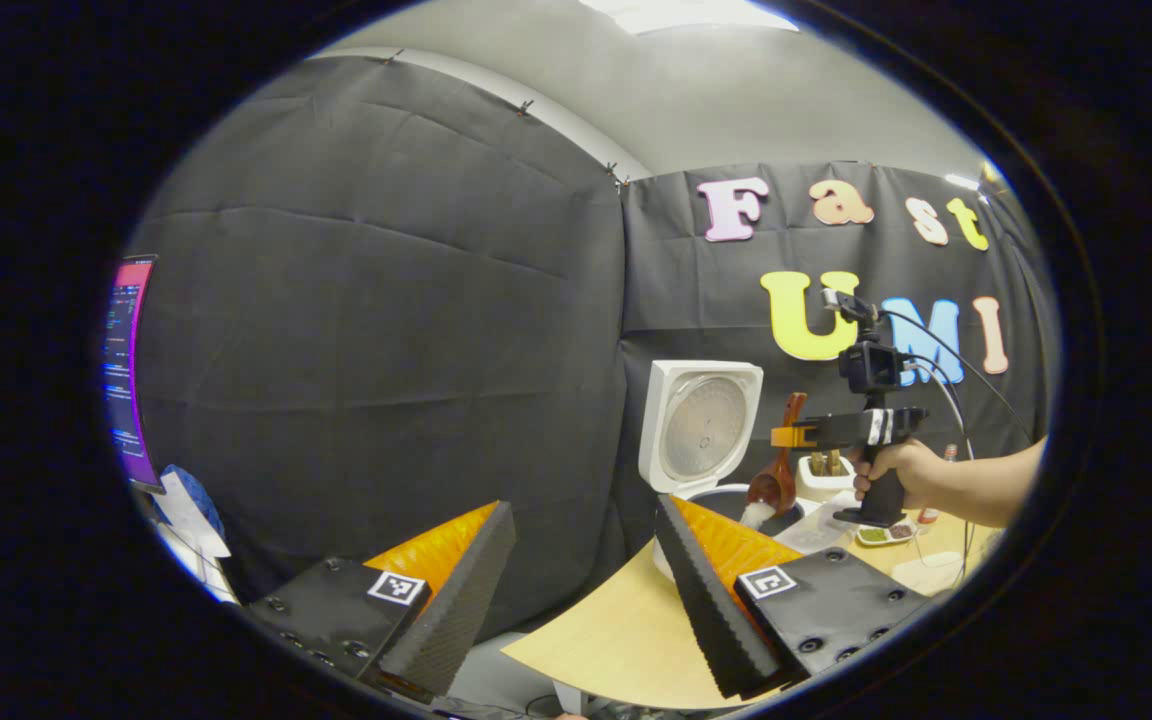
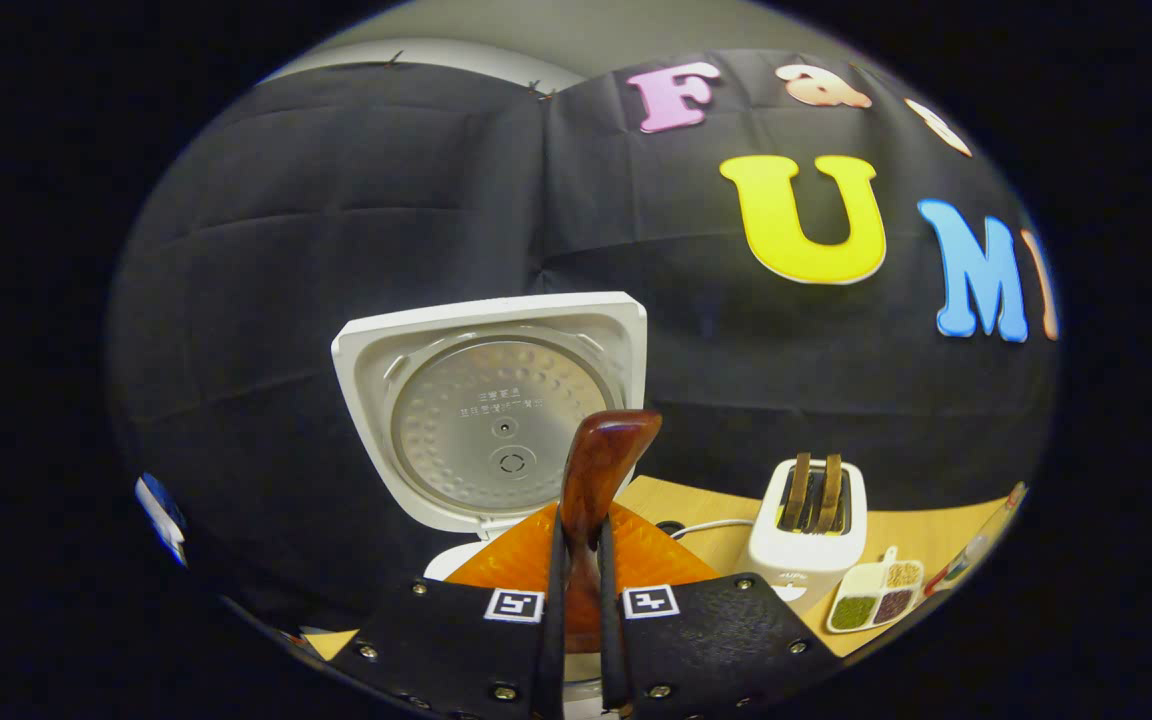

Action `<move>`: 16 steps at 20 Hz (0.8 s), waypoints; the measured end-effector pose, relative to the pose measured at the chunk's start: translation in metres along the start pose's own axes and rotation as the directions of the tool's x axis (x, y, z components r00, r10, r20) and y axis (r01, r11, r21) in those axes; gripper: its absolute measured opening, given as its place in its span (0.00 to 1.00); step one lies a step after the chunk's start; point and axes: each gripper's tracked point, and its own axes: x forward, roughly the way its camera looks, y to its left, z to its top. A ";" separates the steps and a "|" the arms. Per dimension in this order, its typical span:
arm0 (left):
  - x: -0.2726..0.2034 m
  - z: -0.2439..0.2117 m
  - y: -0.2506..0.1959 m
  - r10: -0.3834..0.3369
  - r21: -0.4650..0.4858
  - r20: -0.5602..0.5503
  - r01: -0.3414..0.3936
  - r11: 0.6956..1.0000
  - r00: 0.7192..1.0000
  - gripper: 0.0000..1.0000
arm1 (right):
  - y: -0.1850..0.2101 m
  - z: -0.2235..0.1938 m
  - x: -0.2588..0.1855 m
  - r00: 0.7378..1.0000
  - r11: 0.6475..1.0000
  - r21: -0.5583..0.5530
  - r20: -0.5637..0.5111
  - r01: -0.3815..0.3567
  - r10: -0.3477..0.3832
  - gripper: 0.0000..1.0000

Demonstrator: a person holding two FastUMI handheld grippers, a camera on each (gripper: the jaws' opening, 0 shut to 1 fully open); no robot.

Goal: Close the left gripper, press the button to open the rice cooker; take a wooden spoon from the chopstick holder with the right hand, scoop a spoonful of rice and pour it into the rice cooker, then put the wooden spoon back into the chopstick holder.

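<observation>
Right gripper view has the right gripper (image 2: 581,600) pinched tight on the handle of the wooden spoon (image 2: 601,470), both fingers pressing on it, handle end sticking up past the fingertips. Behind it the rice cooker (image 2: 491,410) sits with its lid flipped all the way up, so the metal inner plate faces the camera. Off to the right on the wooden table (image 2: 706,500) is the white chopstick holder (image 2: 808,545) with a couple of utensils standing in it, and just beside that a little divided dish (image 2: 876,592) of grains.

Over in the left gripper view, the left gripper (image 1: 586,590) is spread wide apart with nothing between its fingers, hanging near the table edge. Farther off, a hand (image 1: 896,475) holds the other gripper over the cooker, spoon bowl tipped down with white rice at its tip, right above the open pot. A monitor (image 1: 128,370) glows at far left.
</observation>
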 end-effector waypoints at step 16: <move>0.004 0.000 0.005 0.029 0.008 0.006 -0.029 1.000 1.000 0.98 | -0.012 -0.016 -0.007 0.998 0.989 -0.143 -0.047 0.032 -0.039 0.15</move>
